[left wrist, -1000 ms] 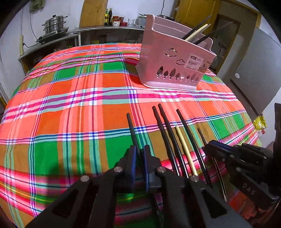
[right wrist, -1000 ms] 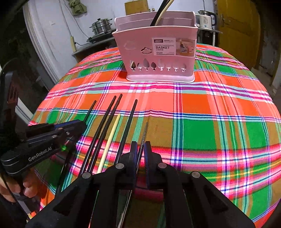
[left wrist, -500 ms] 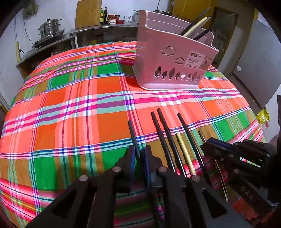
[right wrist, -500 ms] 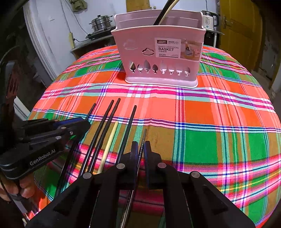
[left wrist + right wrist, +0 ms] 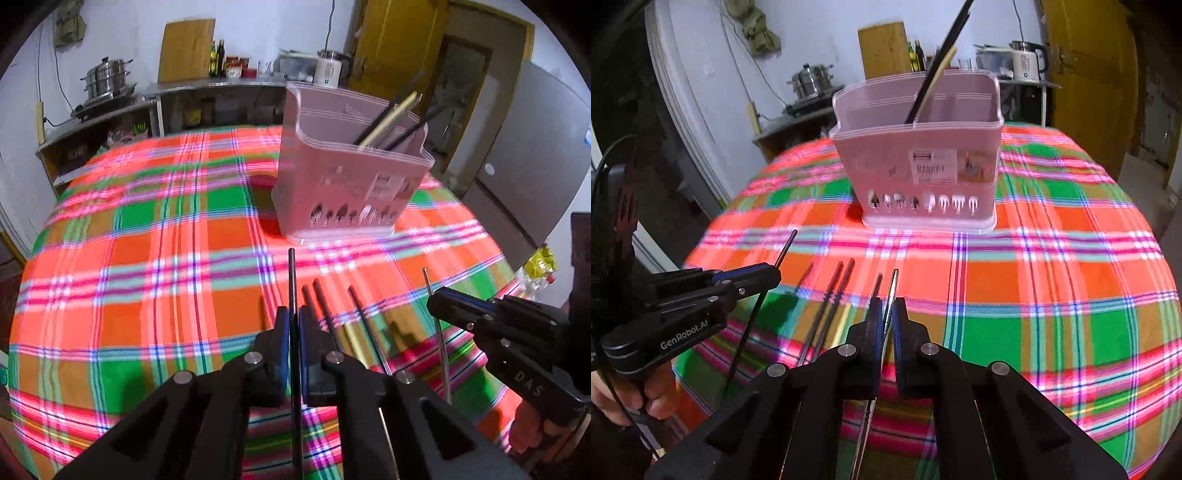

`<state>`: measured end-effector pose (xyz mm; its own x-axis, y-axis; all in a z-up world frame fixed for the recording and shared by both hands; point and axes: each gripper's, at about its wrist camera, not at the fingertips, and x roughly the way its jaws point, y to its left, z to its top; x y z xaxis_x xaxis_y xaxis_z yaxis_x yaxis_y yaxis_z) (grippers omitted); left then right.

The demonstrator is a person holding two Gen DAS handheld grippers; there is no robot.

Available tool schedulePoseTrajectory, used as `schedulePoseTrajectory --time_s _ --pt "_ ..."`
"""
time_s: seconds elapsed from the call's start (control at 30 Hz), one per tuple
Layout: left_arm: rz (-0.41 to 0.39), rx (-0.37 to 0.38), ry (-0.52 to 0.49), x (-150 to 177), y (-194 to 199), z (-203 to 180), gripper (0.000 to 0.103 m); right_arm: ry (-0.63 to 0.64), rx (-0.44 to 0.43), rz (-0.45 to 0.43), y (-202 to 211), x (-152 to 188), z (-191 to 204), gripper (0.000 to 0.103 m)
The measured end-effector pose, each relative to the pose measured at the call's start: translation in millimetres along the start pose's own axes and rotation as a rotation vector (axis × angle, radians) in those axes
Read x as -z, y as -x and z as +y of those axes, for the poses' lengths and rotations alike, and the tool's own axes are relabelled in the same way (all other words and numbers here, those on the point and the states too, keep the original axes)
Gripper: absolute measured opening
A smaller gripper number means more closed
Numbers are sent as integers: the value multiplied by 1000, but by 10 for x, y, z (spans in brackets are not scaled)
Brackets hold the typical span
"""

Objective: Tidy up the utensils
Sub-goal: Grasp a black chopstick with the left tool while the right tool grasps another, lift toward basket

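A black chopstick (image 5: 291, 280) is clamped in the left tool (image 5: 291, 325), its long axis pointed at the pink basket (image 5: 347, 184). A metal chopstick (image 5: 891, 291) is clamped in the right tool (image 5: 884, 317), pointed likewise. Three black chopsticks (image 5: 321, 299) and one yellow chopstick (image 5: 352, 339) are left on the table (image 5: 147, 258).

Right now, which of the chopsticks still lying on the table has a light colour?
The pale yellow chopstick, third in the row on the plaid tablecloth. The three black chopsticks beside it are dark; both tongs hold other sticks.
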<state>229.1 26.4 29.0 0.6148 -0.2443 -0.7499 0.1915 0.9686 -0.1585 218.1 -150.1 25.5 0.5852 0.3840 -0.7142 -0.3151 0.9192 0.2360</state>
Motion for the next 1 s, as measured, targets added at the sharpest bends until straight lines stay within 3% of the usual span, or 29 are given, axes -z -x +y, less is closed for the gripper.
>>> schedulePoseTrajectory --time_s 0.63,0.77,0.9,1.0 --pt "-206 28 -35 -494 795 -113 5 35 -13 -199 643 -398 29 0" --pt "-206 24 -28 -490 805 -96 5 17 -20 -184 609 -369 -23 0" --pt "-204 26 -12 -496 814 -40 5 -27 -32 -114 387 -308 -127 0" --pt "-204 30 -4 -481 829 -5 5 -65 -30 -47 94 -249 -218 12"
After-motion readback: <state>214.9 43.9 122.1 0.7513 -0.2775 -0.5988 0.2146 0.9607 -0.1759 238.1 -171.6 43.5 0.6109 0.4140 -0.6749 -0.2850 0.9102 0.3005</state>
